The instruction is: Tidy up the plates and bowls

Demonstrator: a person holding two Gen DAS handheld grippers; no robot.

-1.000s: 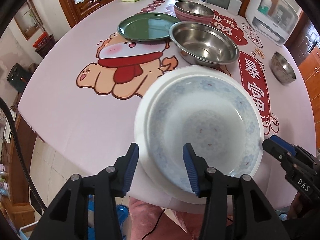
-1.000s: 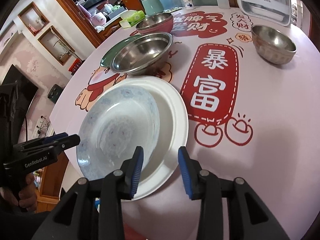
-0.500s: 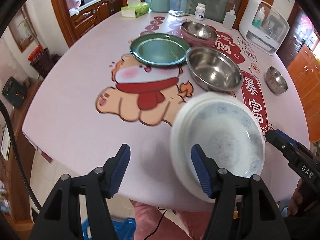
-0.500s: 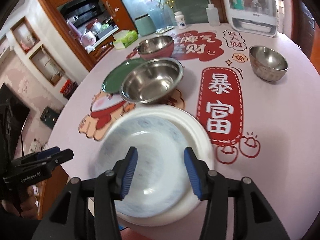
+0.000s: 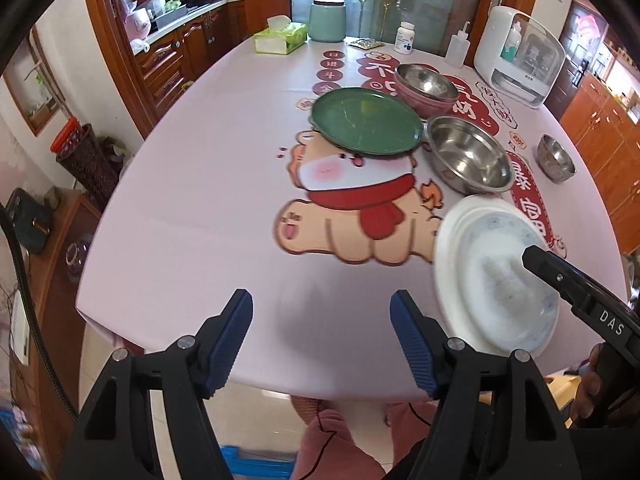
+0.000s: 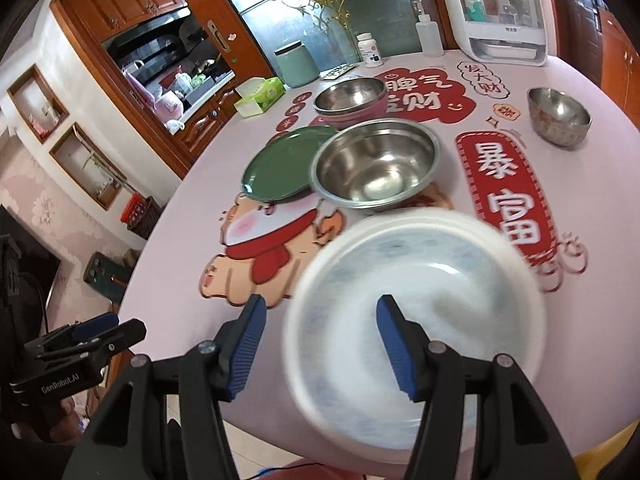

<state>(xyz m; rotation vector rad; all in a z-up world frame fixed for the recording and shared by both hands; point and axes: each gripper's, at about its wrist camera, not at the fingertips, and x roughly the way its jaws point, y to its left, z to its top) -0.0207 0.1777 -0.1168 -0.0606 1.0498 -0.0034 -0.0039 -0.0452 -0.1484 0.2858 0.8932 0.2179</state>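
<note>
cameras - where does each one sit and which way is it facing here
Left wrist: sits on the left gripper, looks down across the table; its open fingers, the right gripper, a hand show.
Right wrist: sits on the right gripper, looks down over the white plate stack; its open fingers, the left gripper show.
Shared: white plate stack, green plate, large steel bowl.

Left tool (image 5: 322, 336) jaws just opened wide, nothing between, now off to left of stacked white plate (image 5: 452, 248). Right tool (image 6: 318, 346) jaws also just opened, pulled back, straddling patterned dish (image 6: 424, 292) rim, not pressing.
</note>
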